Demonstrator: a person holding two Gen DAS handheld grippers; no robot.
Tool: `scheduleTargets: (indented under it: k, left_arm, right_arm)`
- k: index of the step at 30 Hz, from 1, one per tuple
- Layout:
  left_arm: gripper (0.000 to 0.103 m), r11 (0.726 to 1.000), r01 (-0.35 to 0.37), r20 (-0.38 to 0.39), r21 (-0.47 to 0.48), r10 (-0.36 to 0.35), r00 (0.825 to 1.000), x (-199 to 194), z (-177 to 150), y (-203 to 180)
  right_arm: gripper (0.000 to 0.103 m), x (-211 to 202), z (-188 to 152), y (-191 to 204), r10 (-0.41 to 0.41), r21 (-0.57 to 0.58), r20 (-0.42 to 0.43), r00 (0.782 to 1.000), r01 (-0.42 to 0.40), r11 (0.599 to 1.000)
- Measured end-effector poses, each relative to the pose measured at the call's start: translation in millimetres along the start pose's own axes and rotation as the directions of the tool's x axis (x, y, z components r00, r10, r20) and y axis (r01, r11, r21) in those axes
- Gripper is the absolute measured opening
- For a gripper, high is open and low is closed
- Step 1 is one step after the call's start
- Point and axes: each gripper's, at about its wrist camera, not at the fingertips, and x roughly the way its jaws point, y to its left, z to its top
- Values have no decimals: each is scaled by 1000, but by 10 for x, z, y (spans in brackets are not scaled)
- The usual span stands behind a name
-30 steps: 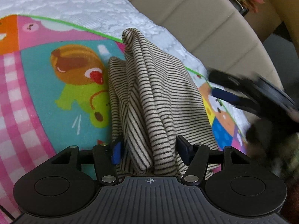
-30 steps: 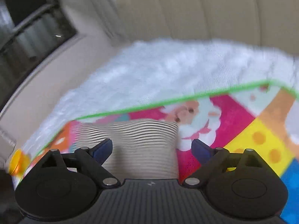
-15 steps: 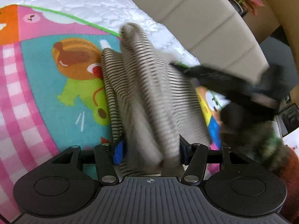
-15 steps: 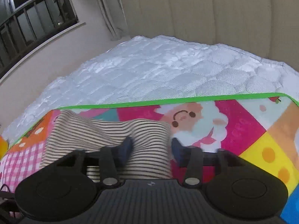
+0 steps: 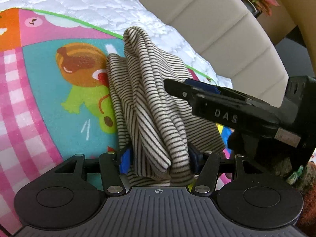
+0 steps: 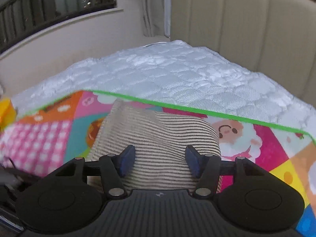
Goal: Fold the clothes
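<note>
striped garment bunched, pinched in both jaws; its near end hidden.

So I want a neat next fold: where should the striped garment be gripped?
Grip the striped garment at its near bunched edge, coming from the near side along the colourful play mat; the layers gather into a thick ridge there, thin enough for jaws.

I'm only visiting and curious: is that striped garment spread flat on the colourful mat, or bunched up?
Bunched up. The striped garment rises in gathered folds off the mat, pinched between the left gripper.
</note>
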Motion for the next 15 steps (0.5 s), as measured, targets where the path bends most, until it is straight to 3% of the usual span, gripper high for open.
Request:
scheduleTargets:
  k: [3,7,11,15]
  left_arm:
    - [62,1000,1,-4,8,-1,1000,6,-1,-3]
    - [62,1000,3,-7,9,-3,1000,17,8,6]
    - [62,1000,3,-4,-6,-3,1000,19,14,21]
    - [64,1000,12,-5,-7,-12,1000,9,6,29]
  right_arm:
    - [56,-160,30,66,82,-3,8,997,-82,997]
    - [58,48,-115,212,27,-104,-68,997,-34,994]
    - [63,32,-114,174,45,-37,-44,998,-47,998]
    - [100,-348,-240,-93,83,112,41,996,-87,990]
